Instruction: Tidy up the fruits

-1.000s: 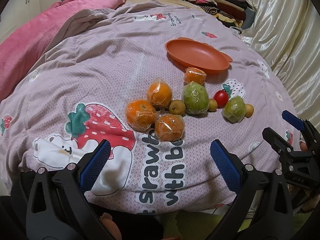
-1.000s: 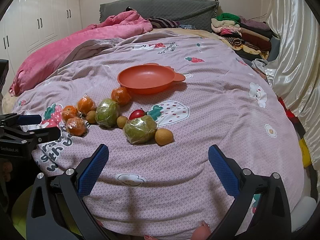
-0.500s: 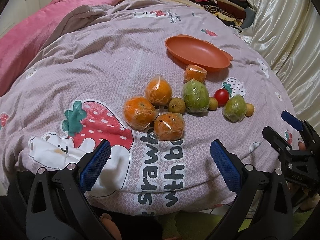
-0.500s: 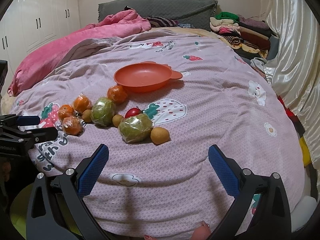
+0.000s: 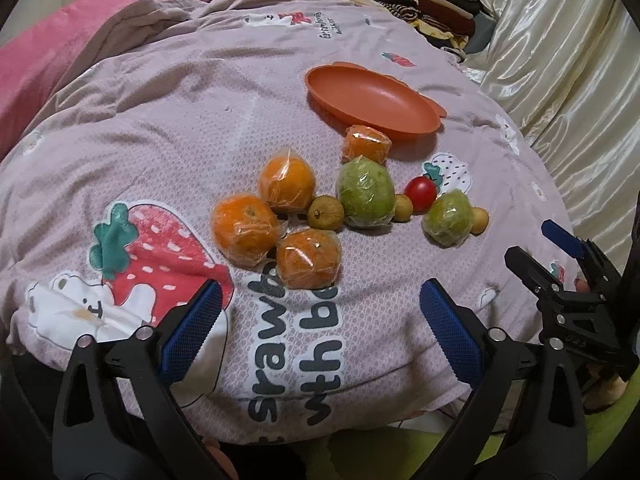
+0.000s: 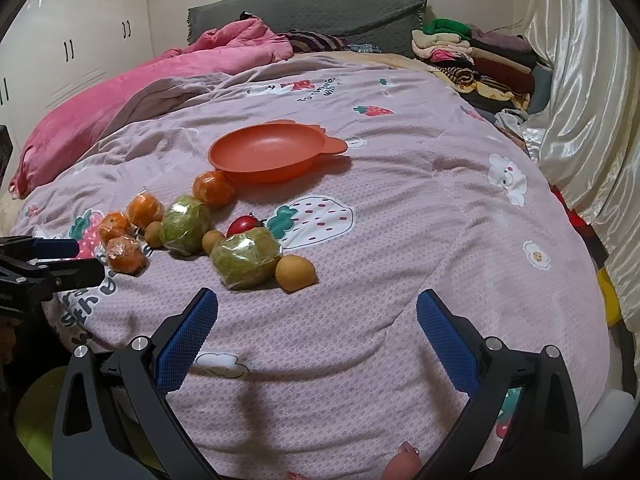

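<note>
Fruit lies loose on a pink strawberry-print quilt (image 5: 168,128). Several plastic-wrapped oranges (image 5: 245,229) cluster on the left. Two wrapped green guavas (image 5: 365,194) (image 5: 448,219), a red tomato (image 5: 420,193) and small brown fruits (image 5: 325,212) sit to their right. An orange plate (image 5: 370,102) stands bare behind them. My left gripper (image 5: 320,296) hovers just short of the nearest orange (image 5: 308,258), its jaws closing with nothing between them. My right gripper (image 6: 317,300) is open and holds nothing, short of a guava (image 6: 245,258) and a brown fruit (image 6: 295,273). The plate (image 6: 266,156) lies beyond.
A pink blanket (image 6: 120,100) is heaped at the back left and folded clothes (image 6: 472,56) are stacked at the back right. A shiny cream curtain (image 6: 584,100) runs along the right side. White wardrobes (image 6: 72,40) stand to the left. The quilt (image 6: 440,200) right of the fruit is bare.
Both views have drifted a little, so the fruit sits slightly further left in each. No fruit has moved on the quilt, and neither gripper has taken hold of anything.
</note>
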`<act>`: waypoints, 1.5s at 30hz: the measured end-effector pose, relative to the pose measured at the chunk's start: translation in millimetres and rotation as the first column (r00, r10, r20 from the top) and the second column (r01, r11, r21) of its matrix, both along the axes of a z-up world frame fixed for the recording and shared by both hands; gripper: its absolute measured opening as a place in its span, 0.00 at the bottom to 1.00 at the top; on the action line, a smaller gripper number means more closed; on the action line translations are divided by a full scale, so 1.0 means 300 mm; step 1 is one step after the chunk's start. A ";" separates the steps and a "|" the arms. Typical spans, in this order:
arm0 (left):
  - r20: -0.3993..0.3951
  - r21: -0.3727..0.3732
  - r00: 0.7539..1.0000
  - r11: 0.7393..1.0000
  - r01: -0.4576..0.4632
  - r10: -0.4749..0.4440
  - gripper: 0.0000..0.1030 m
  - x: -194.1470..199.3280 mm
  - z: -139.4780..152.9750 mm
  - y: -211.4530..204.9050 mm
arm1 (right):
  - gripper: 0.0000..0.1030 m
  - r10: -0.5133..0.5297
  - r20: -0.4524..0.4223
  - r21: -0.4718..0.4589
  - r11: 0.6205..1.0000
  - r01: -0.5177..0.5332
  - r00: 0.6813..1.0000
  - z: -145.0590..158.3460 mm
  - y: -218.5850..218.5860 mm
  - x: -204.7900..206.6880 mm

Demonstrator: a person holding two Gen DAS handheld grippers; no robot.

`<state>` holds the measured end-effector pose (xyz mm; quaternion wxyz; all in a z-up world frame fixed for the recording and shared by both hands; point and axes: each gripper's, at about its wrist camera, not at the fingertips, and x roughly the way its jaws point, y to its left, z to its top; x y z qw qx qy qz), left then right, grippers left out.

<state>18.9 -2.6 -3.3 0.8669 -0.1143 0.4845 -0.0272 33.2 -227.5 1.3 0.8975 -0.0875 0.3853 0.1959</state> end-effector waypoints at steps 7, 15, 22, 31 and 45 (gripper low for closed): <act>-0.044 0.009 0.999 1.000 0.009 -0.009 0.60 0.041 -0.037 -0.010 | 0.96 0.002 -0.006 0.003 1.000 -0.002 1.000 -0.010 -0.005 0.012; -0.063 0.019 0.998 1.000 0.004 -0.003 0.45 0.088 -0.070 -0.007 | 0.96 0.020 -0.016 -0.024 1.000 -0.020 1.000 -0.033 0.000 0.051; -0.072 0.028 0.997 1.000 0.010 -0.008 0.32 0.114 -0.090 -0.007 | 0.95 0.090 -0.019 -0.082 0.992 -0.092 0.996 -0.055 0.020 0.094; -0.069 0.026 0.997 0.999 0.038 -0.036 0.32 0.134 -0.095 -0.014 | 0.59 0.178 -0.055 -0.090 0.979 -0.182 0.983 -0.079 0.043 0.147; -0.071 0.011 0.996 0.998 0.063 -0.063 0.30 0.156 -0.101 -0.020 | 0.28 0.282 -0.102 -0.052 0.956 -0.288 0.954 -0.115 0.090 0.194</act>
